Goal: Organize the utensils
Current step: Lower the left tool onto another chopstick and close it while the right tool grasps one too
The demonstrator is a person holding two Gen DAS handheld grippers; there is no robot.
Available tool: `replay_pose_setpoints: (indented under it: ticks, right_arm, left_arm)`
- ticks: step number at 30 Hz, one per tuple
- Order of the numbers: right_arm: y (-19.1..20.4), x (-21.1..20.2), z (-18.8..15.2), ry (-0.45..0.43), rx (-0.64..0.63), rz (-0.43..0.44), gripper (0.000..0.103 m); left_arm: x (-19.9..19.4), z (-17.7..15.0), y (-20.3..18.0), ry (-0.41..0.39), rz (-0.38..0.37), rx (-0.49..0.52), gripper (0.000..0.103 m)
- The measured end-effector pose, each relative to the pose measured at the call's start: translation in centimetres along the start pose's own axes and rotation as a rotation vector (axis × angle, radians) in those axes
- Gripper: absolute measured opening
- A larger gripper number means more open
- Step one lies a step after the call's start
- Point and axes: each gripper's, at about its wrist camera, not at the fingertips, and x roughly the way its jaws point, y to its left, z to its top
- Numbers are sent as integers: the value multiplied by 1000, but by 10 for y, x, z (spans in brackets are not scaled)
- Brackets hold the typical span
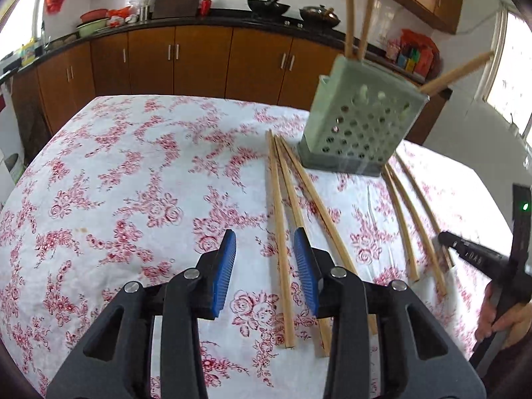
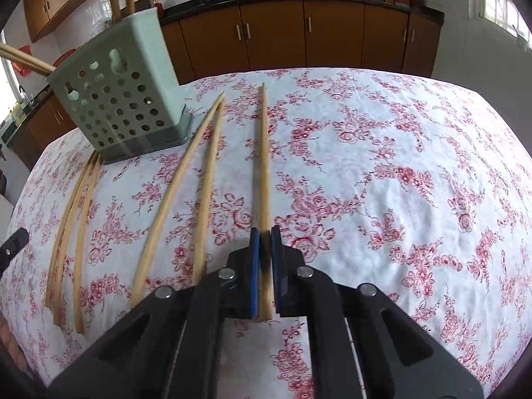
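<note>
A pale green perforated utensil holder (image 1: 357, 123) stands on the flowered tablecloth and holds three wooden chopsticks (image 1: 350, 10). It also shows in the right wrist view (image 2: 123, 99). Three chopsticks (image 1: 282, 232) lie in front of my left gripper (image 1: 265, 246), which is open and empty just above them. Three more chopsticks (image 1: 415, 216) lie to the right. My right gripper (image 2: 265, 232) is shut on the near end of one chopstick (image 2: 264, 159), which lies along the cloth. Two loose chopsticks (image 2: 186, 186) lie to its left.
The table (image 2: 415, 166) has a white cloth with red flowers. Brown kitchen cabinets (image 1: 199, 60) and a dark counter with woks and bowls run behind it. My right gripper's body (image 1: 482, 256) shows at the right edge of the left wrist view.
</note>
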Motion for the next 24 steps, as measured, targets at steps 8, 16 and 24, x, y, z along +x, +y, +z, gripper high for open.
replay_pose_setpoints:
  ticks: [8, 16, 24]
  right_arm:
    - [-5, -5, -3, -6, -16, -13, 8]
    - [-2, -2, -3, -7, -20, -9, 8]
    - [-2, -3, -2, -5, -30, -14, 8]
  left_arm:
    - [19, -3, -13, 55, 17, 44, 37]
    - [30, -5, -20, 88, 53, 78, 35]
    - [32, -6, -18, 88, 81, 63, 24]
